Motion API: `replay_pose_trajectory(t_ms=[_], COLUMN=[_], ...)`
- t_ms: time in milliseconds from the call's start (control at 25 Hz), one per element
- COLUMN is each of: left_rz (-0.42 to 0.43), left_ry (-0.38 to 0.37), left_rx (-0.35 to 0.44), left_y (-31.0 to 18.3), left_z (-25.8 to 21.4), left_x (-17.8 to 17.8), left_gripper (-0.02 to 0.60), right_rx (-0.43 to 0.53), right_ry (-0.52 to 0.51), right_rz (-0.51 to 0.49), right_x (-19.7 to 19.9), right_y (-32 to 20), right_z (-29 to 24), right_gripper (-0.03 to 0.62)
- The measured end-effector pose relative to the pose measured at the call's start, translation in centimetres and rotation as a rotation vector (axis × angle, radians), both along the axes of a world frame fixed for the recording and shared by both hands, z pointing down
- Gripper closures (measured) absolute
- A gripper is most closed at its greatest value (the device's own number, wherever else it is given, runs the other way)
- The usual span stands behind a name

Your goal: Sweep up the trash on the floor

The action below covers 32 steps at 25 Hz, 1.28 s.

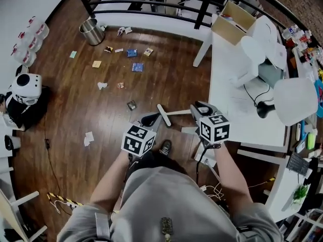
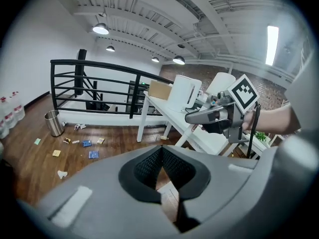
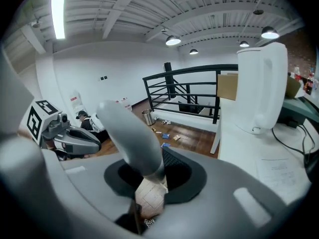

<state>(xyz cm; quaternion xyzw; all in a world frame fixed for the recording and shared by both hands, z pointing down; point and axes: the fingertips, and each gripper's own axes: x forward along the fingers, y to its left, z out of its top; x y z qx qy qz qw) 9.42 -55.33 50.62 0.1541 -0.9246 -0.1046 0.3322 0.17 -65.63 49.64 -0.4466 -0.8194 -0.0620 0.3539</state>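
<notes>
Left gripper point(image 2: 162, 158) clenched, empty — right gripper point(image 3: 149, 172) jaws grasping handle point(image 3: 130, 131); bin point(image 1: 91, 31) (contents unseen).

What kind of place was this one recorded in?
Probably an office or lab mezzanine: a black railing edges the wood floor, white desks stand along one side, and lamps hang from a bare-beam ceiling. The floor has trash scattered on it.

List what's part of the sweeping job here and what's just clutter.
Job:
- gray handle, gripped by the right gripper
- litter scraps on the floor
- metal bin

Clutter:
- white table
- cardboard box
- white jug
- water bottles
</notes>
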Motion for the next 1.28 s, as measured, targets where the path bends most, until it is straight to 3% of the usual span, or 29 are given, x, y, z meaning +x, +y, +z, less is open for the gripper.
replay_pose_trajectory(t_ms=[440, 920, 1280], left_rz=[-0.143, -0.287, -0.478], left_ry=[-0.016, 0.019, 0.034], left_rx=[-0.018, -0.002, 0.002], left_y=[7.3, 16.9, 25.4], left_z=[-0.6, 0.4, 1.3], left_x=[8.3, 23.2, 34.8], left_gripper=[0.574, 0.574, 0.574], right_rx=[-0.026, -0.082, -0.136], right_ry=[-0.080, -0.121, -0.112], right_rz=[-0.147, -0.368, -0.541], right_x=[5.5, 19.9, 30.4], right_y=[9.7, 24.2, 35.5], right_z=[-2.8, -7.7, -9.2], right_gripper=[0.520, 0.522, 0.522])
